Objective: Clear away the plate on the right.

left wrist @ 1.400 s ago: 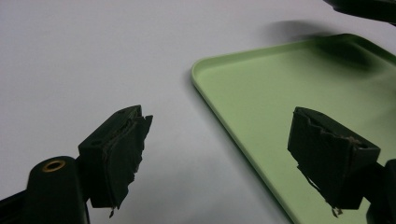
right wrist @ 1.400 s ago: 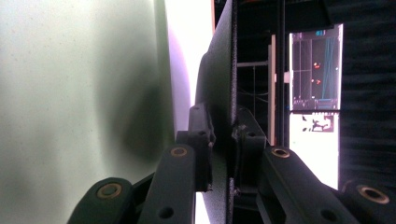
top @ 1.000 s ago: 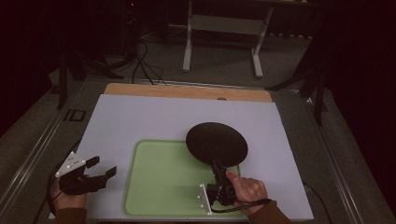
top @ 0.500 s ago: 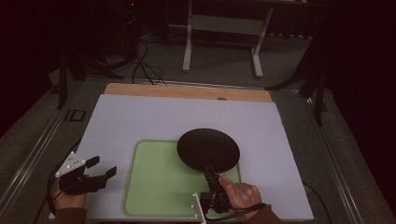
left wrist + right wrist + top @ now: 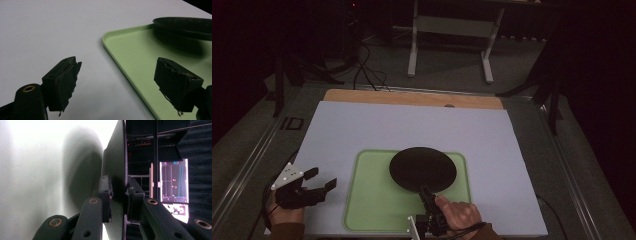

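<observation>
My right gripper (image 5: 426,192) clamped on black plate (image 5: 423,169) rim, plate held above green tray (image 5: 372,200), left gripper (image 5: 319,179) jaws apart, empty

dim room, lit table (image 5: 362,130) glaring white; soft shadows; near jaws blurred.

Setting: a darkened lab or recording studio. Evidence: a pale work board (image 5: 412,125) on a metal-framed bench, loose cables (image 5: 367,70) on grey carpet, a white stand (image 5: 452,30) behind, a lit monitor (image 5: 174,182) in the dark.
</observation>
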`<state>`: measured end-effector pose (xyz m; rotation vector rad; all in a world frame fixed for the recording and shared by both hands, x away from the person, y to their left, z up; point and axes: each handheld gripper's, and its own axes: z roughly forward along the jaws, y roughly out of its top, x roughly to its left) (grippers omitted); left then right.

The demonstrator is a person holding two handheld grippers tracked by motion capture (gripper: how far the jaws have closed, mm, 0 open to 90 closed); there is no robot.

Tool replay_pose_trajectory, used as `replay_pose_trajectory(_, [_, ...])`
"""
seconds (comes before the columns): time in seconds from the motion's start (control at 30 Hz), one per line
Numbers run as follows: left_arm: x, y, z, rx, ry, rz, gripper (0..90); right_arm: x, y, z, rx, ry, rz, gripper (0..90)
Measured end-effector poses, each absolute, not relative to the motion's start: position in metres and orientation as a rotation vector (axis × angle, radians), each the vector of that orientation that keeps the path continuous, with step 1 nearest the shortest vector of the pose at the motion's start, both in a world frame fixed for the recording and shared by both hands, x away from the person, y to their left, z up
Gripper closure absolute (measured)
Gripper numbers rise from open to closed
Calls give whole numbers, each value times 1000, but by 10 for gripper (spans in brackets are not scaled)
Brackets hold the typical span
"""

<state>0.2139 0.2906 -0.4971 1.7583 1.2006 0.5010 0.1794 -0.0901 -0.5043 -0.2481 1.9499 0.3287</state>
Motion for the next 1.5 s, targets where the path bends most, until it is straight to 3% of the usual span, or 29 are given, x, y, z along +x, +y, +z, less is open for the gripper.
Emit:
replay_pose_trajectory(0.77, [214, 290, -497, 1761, 1199, 500, 190, 163, -79, -510, -297, 1960, 349, 766])
replay_pose_trajectory(1.5, [214, 290, -498, 1760, 1205, 496, 190, 164, -77, -512, -284, 2107, 456, 841])
